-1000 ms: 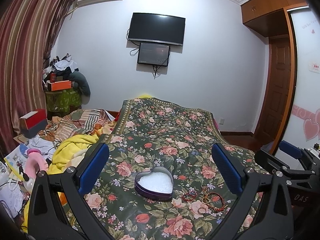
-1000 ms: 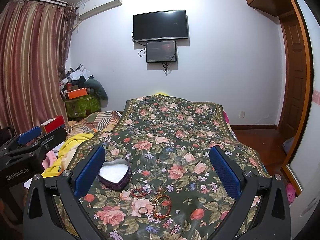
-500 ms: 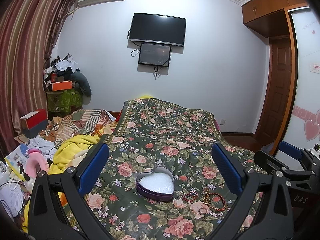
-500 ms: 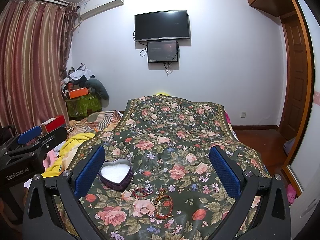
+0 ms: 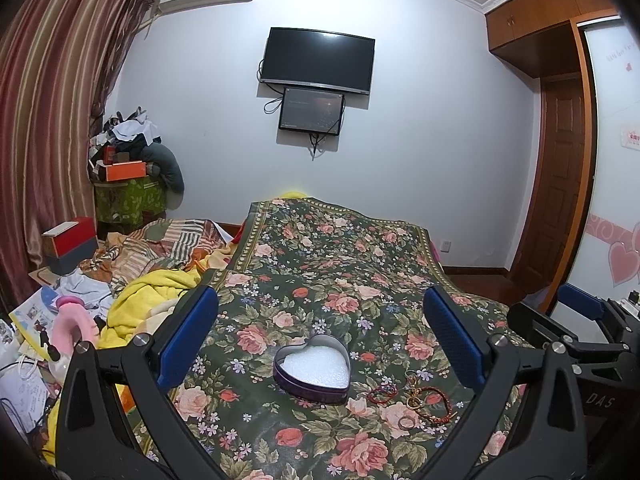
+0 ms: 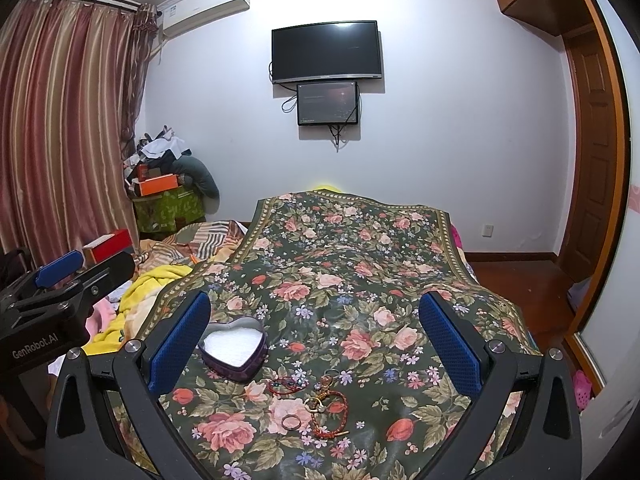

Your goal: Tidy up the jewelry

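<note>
1. A dark green bedspread printed with pink roses [image 5: 328,264] [image 6: 352,248] covers the bed, where the jewelry lies out in the open.
2. An open heart-shaped purple tin lined with white foam [image 5: 312,368] [image 6: 234,354] sits on the bedspread, holding no jewelry.
3. Just to the right of the tin lie a thin red cord bracelet [image 5: 383,394] [image 6: 286,385], a braided red bracelet with a gold charm [image 5: 430,402] [image 6: 330,412] and a plain metal ring [image 5: 405,423] [image 6: 291,422], close together but apart from the tin.
4. The left claw [image 5: 320,340], with blue-padded fingers, hangs above the bed with its jaws wide apart, the tin showing between them.
5. The right claw [image 6: 314,344] hovers likewise, spread wide and gripping nothing, with the bracelets and ring between its fingers.
6. A black television [image 5: 318,60] [image 6: 326,51] hangs on the white wall above a smaller dark screen [image 5: 312,109]; a yellow blanket [image 5: 148,296] is heaped on the bed's left.
</note>
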